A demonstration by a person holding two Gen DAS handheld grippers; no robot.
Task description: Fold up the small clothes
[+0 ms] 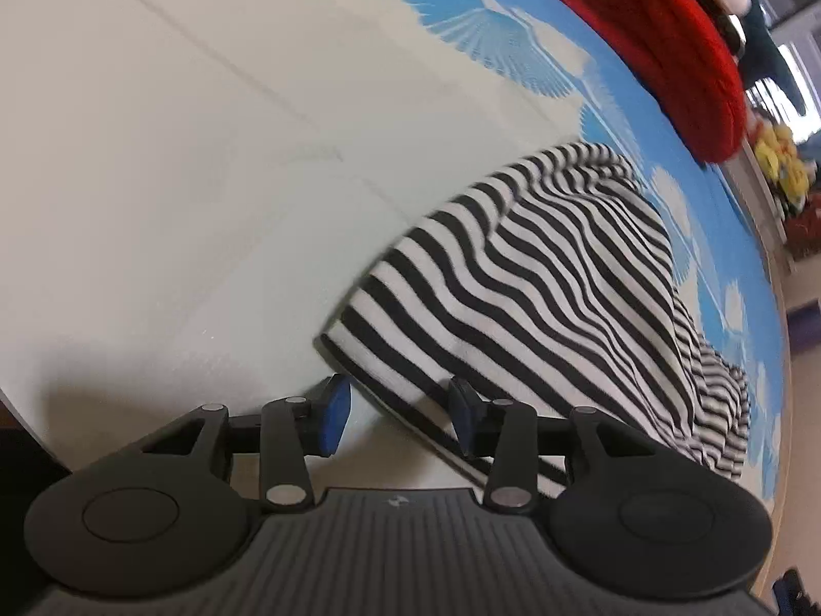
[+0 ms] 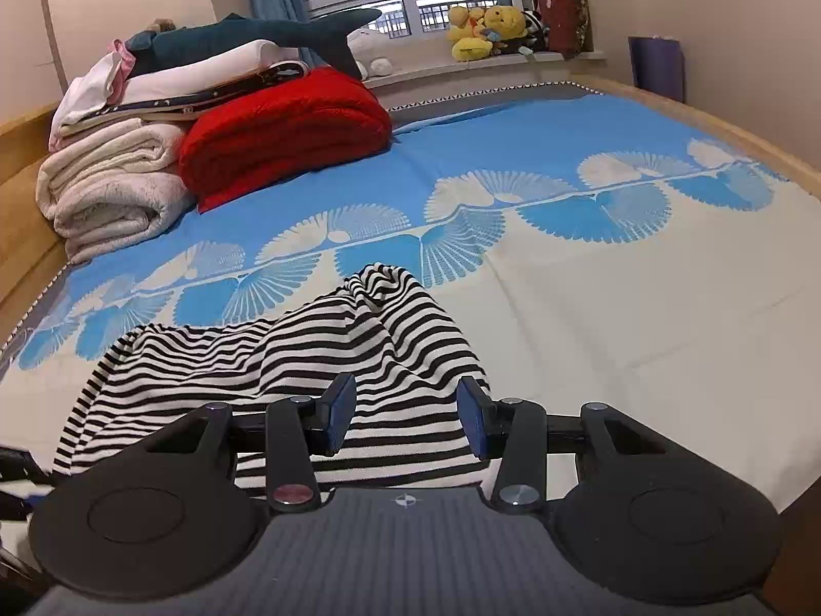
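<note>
A black-and-white striped garment [image 1: 539, 277] lies rumpled on the bedspread. In the left wrist view its near hem runs between the blue pads of my left gripper [image 1: 400, 417], which stands open; neither pad presses on the cloth. In the right wrist view the same striped garment [image 2: 318, 349] is bunched into a ridge in the middle. My right gripper [image 2: 407, 417] hovers over its near edge, open, with the cloth showing under the gap and nothing pinched.
The bedspread [image 2: 590, 308] is cream near me and blue with fan patterns farther off. A folded red blanket [image 2: 282, 128], rolled white blankets [image 2: 113, 185] and stacked bedding sit at the back left. Plush toys [image 2: 487, 25] line the windowsill. A wooden bed frame [image 2: 718, 123] borders the right.
</note>
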